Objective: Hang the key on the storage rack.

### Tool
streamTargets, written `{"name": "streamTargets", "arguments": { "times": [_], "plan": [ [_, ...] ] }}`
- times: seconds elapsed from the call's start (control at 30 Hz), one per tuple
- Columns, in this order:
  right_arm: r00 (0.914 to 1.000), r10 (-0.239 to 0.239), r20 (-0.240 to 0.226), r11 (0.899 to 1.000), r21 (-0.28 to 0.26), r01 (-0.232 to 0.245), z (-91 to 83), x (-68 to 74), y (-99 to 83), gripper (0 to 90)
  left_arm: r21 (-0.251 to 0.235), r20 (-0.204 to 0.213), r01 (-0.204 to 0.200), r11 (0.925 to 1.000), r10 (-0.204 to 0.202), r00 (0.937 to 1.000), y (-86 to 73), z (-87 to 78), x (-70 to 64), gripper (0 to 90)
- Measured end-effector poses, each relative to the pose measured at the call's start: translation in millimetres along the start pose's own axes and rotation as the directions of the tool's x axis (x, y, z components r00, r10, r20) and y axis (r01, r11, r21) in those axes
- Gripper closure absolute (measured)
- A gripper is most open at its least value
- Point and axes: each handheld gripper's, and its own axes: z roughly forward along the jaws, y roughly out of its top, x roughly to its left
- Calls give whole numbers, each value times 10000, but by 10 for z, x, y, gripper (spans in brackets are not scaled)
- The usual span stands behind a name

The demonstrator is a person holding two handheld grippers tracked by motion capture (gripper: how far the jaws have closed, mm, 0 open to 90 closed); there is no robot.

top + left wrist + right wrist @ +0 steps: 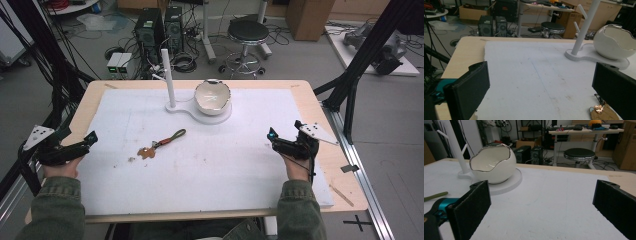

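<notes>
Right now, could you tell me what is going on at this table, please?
A person holds the left gripper and the right gripper at opposite edges of the white mat, both with jaws open and holding nothing. A keychain with a green strap lies on the mat, nearer the left gripper. Behind it stand a white peg stand and an eggshell-shaped bowl, untouched.

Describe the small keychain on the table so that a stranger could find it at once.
On the white mat, look in front of the white peg stand and the eggshell-shaped bowl. The keychain lies flat there, alone: a brown tag on an olive-green strap.
</notes>
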Motion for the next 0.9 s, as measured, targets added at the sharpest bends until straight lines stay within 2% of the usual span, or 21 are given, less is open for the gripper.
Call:
{"name": "streamTargets", "arguments": {
  "times": [0.2, 0.33, 0.43, 0.9],
  "plan": [
    [10000, -2, 13, 10000, 23, 2, 0, 8, -7, 6, 82, 116, 319, 9995, -320, 9994, 7, -7, 10, 17],
    [10000, -17, 1, 10000, -12, 17, -7, 13, -5, 6, 127, 105, 273, 9995, -275, 9996, 18, -27, 1, 17],
    [9998, 180, 61, 9995, -244, -178, -44, 19, 7, 6, 193, -27, 326, 9993, -326, 9995, 20, -40, -6, 17],
    [9997, 250, -13, 9992, -320, -250, -52, 26, 14, 6, 613, -189, -127, 9980, 139, 9997, 65, 3, -54, 17]
  ]
}}
